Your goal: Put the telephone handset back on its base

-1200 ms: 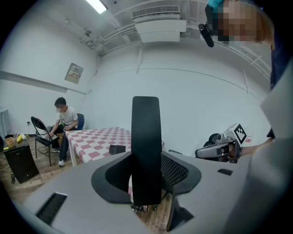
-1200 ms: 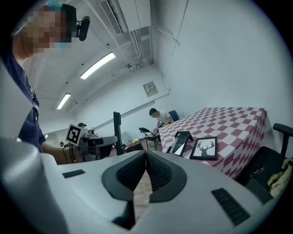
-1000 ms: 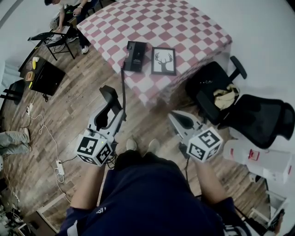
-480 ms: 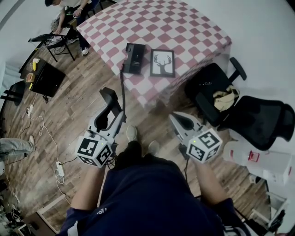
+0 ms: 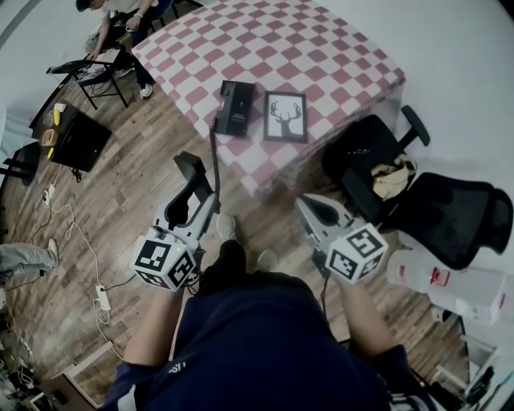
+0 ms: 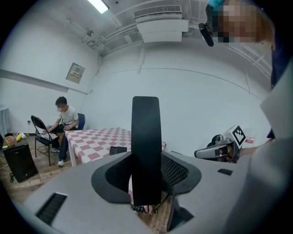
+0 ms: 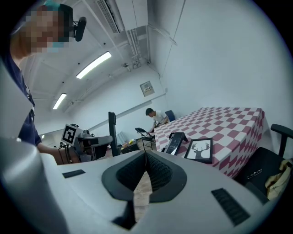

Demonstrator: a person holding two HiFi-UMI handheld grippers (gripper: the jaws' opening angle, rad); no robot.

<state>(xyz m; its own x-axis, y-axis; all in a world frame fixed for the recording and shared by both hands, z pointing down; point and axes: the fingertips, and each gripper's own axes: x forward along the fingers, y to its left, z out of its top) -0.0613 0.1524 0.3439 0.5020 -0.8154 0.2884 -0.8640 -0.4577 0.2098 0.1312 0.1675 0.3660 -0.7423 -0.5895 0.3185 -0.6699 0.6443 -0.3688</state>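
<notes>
A black telephone base lies near the front edge of the red-and-white checked table. Its cord runs down to the black handset, which stands upright in my left gripper. In the left gripper view the handset fills the middle between the shut jaws, with the base far behind it. My right gripper hangs over the wooden floor, shut and empty. The right gripper view shows its closed tips, the base and the left gripper.
A framed deer picture lies right of the base. Two black office chairs stand at the table's right corner, with a white box beyond. A person sits at the far left by a black cabinet. Cables trail on the floor.
The table and base have slid slightly nearer in the head view, and the feet below have shifted. Both grippers keep their pose, and the handset stays held.
</notes>
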